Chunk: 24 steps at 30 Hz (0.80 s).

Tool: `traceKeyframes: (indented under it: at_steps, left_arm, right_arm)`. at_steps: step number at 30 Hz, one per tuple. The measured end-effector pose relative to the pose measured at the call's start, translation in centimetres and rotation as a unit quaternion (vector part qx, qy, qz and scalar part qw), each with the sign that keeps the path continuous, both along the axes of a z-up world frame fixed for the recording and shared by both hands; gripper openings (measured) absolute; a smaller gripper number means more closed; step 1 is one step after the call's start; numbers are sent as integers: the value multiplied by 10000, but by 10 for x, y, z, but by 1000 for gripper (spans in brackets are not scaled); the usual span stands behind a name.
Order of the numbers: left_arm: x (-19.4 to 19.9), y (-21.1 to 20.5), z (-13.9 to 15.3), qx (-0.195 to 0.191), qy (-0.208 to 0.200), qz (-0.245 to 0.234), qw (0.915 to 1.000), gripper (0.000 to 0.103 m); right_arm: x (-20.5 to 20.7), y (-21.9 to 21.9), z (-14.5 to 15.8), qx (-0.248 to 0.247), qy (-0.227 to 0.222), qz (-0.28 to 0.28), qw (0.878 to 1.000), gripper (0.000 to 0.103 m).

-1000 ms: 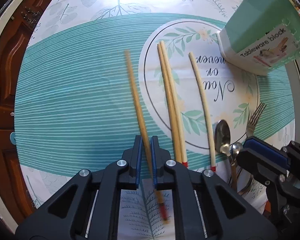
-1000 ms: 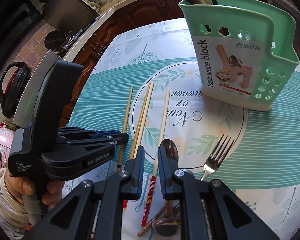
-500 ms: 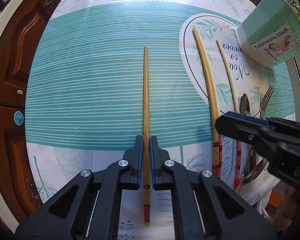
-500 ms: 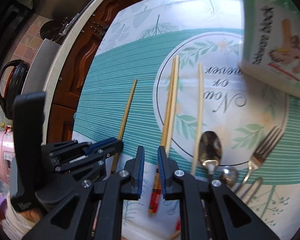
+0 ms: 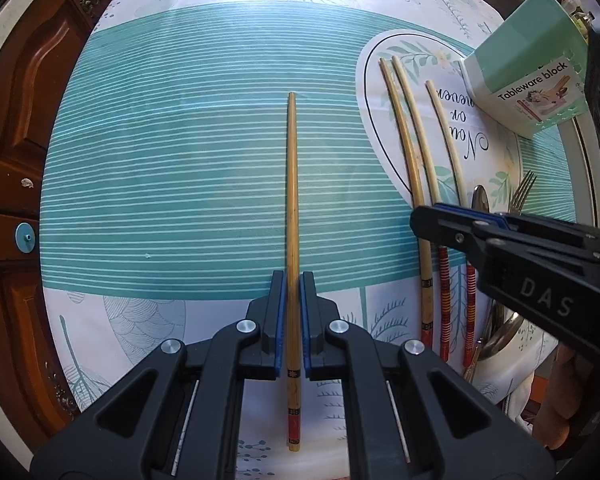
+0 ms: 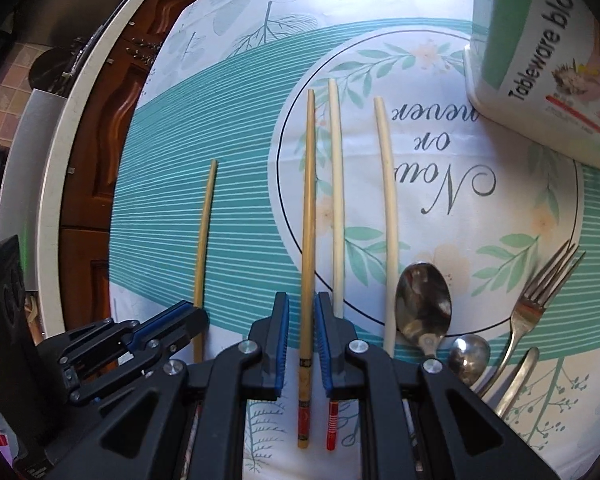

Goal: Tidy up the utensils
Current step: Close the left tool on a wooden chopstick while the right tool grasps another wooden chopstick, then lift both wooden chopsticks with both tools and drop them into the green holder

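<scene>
A lone brown chopstick (image 5: 292, 180) (image 6: 204, 232) lies on the teal tablecloth. My left gripper (image 5: 293, 280) (image 6: 188, 318) hovers straight above it, shut, and the stick shows through the thin slit between its pads. To the right lie three more chopsticks: a brown one (image 6: 309, 200) (image 5: 410, 160) and two pale ones (image 6: 337, 200) (image 6: 388, 200). My right gripper (image 6: 302, 300) (image 5: 420, 220) stands over the brown one, narrowly open, with the pads clear of it. The mint utensil holder (image 6: 540, 60) (image 5: 528, 64) stands at the back right.
A large spoon (image 6: 422, 296), a small spoon (image 6: 470, 354) and a fork (image 6: 540, 300) lie right of the chopsticks, near the table's front edge. Brown cabinet doors (image 5: 16, 120) stand past the round table's left rim. Steel kitchenware (image 6: 60, 68) sits at the far left.
My left gripper has slid left along the table until the lone chopstick lined up under its slit. My right gripper has sunk and shifted left, from a pale chopstick to the brown one.
</scene>
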<state>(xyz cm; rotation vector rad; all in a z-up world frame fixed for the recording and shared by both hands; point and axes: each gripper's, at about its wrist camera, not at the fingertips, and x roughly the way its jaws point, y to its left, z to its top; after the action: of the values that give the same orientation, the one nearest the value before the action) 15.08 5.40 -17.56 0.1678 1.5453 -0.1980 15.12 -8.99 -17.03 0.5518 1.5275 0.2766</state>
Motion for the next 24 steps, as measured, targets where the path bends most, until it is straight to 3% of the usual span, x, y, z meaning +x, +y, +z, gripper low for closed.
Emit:
traceKeyframes:
  at_steps: [5,12,20,23,24]
  left_arm:
    - [4,-3,0,248,69,-165,9995,5]
    - [6,-3,2,301,115,-209,9993,5]
    - [-2,-14,6,380,4,-302,9988,4]
    - [-8,-11,15,265,-261,-247,9990,4]
    - [-10,-11,21,212,-414,-263,9986,4]
  right_arm:
    - [13,21,7,-749,-18,433,9962,13]
    - [25,47,12,-1847,-50,1194,9755,11]
    - [31,52,13,-1830,-34,1400,9731,6]
    - [32,38,13,-1361,19,1250,9828,6]
    - [30,29,12,-983,58,1090,9892,6]
